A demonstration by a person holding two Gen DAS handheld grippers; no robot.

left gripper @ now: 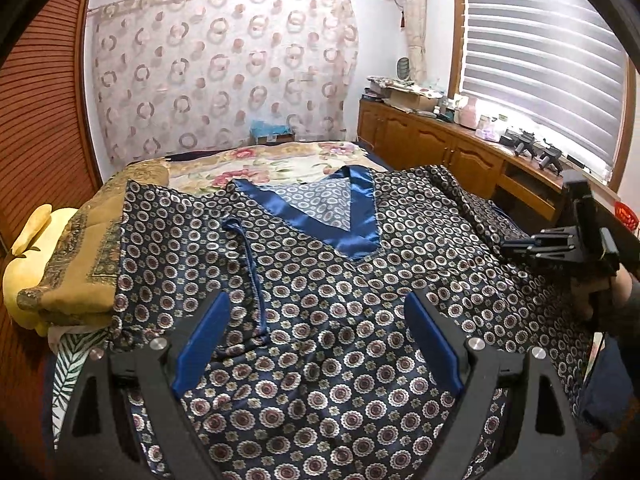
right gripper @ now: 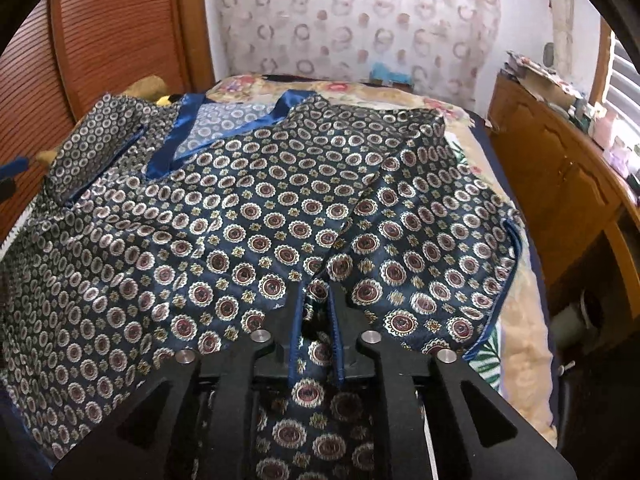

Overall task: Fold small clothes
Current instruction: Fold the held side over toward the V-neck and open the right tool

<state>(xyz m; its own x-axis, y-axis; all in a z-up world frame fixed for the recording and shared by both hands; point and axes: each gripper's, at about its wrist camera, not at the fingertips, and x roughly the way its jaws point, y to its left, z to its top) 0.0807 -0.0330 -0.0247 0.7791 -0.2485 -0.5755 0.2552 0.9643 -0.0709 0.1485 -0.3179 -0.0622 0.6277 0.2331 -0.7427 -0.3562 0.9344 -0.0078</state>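
A dark blue satin top (left gripper: 400, 240) with a round medallion print lies spread on the bed, its plain blue V-neck trim (left gripper: 352, 216) at the far end. One sleeve with a blue-piped cuff (left gripper: 248, 272) is folded in over the body. My left gripper (left gripper: 316, 300) hovers open above the top's lower middle with nothing between its pads. In the right wrist view the top (right gripper: 240, 220) fills the bed, and its other sleeve (right gripper: 440, 240) lies folded over. My right gripper (right gripper: 316, 292) stands with its jaws a narrow gap apart; a fold of the fabric lies loosely between them.
A floral bedsheet (left gripper: 260, 168) shows beyond the top. A folded ochre blanket (left gripper: 80, 248) and a yellow plush toy (left gripper: 24, 264) sit at the left edge. A cluttered wooden cabinet (left gripper: 440, 140) runs along the right under window blinds (left gripper: 540, 60). A slatted wooden door (right gripper: 100, 40) is at left.
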